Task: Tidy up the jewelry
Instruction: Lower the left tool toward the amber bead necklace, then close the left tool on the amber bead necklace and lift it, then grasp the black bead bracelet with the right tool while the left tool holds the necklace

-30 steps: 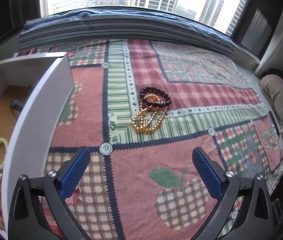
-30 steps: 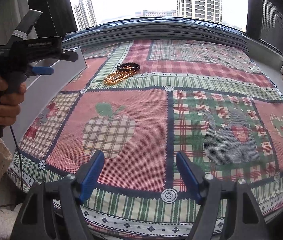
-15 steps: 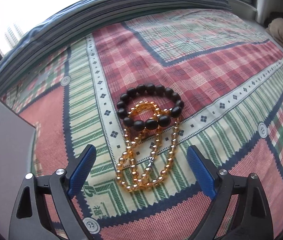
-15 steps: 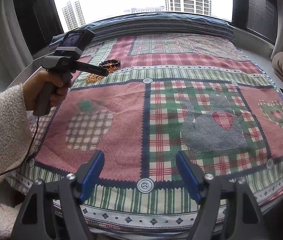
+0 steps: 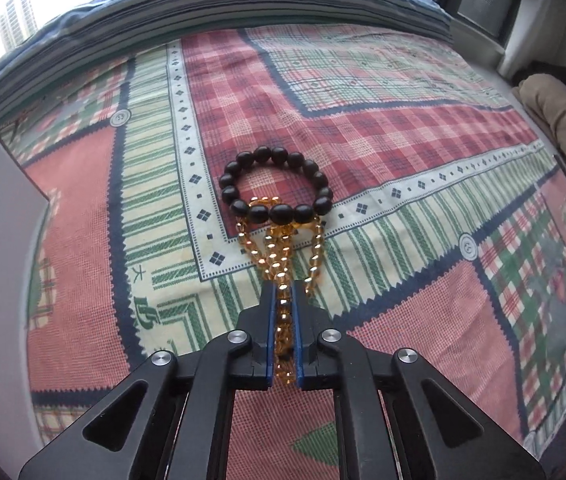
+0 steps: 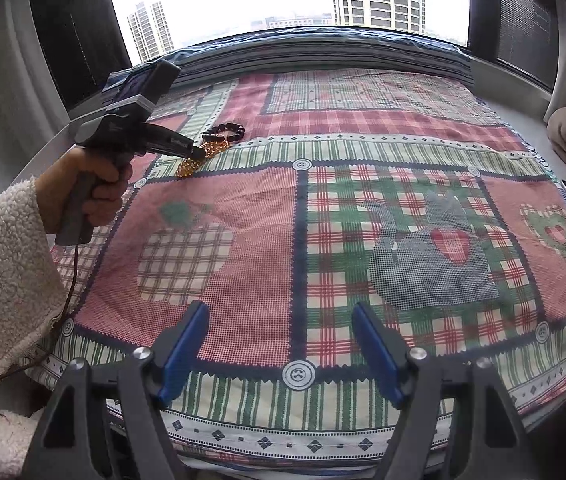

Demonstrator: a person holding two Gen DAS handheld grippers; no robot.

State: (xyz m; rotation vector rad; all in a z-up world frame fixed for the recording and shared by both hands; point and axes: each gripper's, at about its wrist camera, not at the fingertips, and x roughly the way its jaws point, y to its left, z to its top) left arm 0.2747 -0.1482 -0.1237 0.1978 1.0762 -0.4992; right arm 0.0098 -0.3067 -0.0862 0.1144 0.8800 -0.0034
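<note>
Pinching the amber bead strand (image 5: 281, 264) low, the left gripper (image 5: 283, 300) can drag it free of the dark bracelet (image 5: 277, 186) on top; right gripper (image 6: 281, 320) just idles spread wide.

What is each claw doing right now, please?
Left claw: closed on the amber bead strand.
Right claw: open, holding nothing.

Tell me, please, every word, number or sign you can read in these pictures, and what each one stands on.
"大": a green character woven into the patchwork cloth, left of the amber bead strand that the left gripper clamps.
Larger green character below it: partly cut off, unreadable.
White lettering on the left gripper's body in the right wrist view: too small to read.
Round button motifs: faces, no text.
</note>
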